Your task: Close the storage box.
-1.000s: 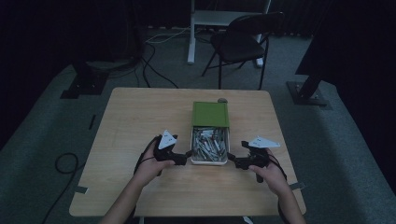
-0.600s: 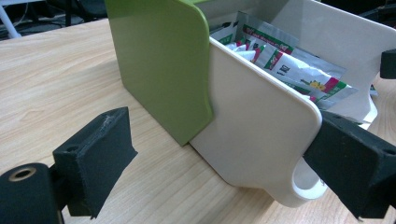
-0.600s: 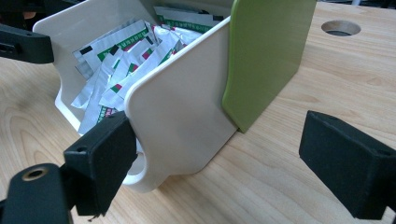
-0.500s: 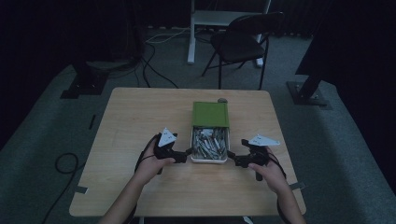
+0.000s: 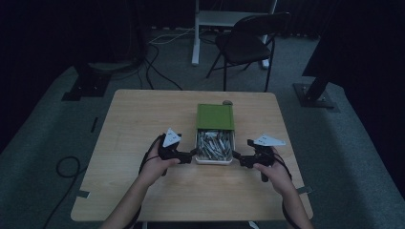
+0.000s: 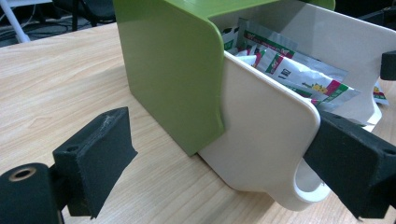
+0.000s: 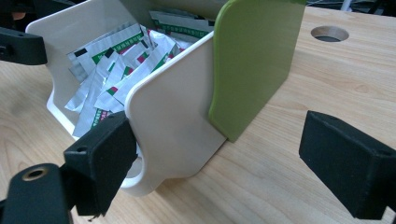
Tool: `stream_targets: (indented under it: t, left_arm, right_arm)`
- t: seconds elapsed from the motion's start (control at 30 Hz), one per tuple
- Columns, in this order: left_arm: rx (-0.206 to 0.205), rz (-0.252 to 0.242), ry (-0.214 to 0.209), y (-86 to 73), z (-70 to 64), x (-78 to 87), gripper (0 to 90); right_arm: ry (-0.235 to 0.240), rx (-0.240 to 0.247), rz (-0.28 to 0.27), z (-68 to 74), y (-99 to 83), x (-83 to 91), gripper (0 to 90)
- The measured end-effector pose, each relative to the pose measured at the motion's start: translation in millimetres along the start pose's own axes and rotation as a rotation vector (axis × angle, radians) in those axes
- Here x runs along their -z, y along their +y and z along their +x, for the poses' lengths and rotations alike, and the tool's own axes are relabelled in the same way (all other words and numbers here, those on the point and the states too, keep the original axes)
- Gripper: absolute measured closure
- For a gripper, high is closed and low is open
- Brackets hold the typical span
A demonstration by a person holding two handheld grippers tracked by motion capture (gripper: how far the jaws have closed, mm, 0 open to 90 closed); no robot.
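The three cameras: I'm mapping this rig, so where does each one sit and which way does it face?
High view: above the person's side, looking forward and down on the table; forearms, both hands show.
Left gripper view: rides the left tool, facing the white drawer with its green sleeve; its black jaws show.
Right gripper view: rides the right tool, facing the drawer's other corner.
Both tool views share the foil packets.

Nothing here is sharp enough for me to read. The foil sachets (image 6: 299,74) lying in the white drawer (image 6: 261,140) that slides out of the green box (image 6: 173,70) carry green and red printed bands and a small yellow figure, but the lettering on them blurs out, also in my right gripper view (image 7: 116,70).
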State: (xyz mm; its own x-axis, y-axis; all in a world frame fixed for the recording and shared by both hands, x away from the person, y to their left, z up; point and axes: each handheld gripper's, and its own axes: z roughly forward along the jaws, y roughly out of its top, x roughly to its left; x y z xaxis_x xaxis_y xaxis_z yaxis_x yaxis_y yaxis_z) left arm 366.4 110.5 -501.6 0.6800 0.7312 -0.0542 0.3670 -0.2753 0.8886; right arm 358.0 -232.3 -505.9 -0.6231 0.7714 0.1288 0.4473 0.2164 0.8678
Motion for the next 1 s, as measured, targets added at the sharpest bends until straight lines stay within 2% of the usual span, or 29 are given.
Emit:
stream_targets:
  t: [0.4,1.0]
  left_arm:
    - [-0.003,0.005,0.010,4.0,3.1,-5.1,9.8]
    - [0.017,-0.005,0.033,7.1,10.6,-13.7,9.7]
  right_arm:
    - [-0.025,-0.016,0.006,-4.2,5.4,-5.5,11.2]
    - [-0.051,-0.054,-0.014,-9.7,8.4,-14.9,11.2]
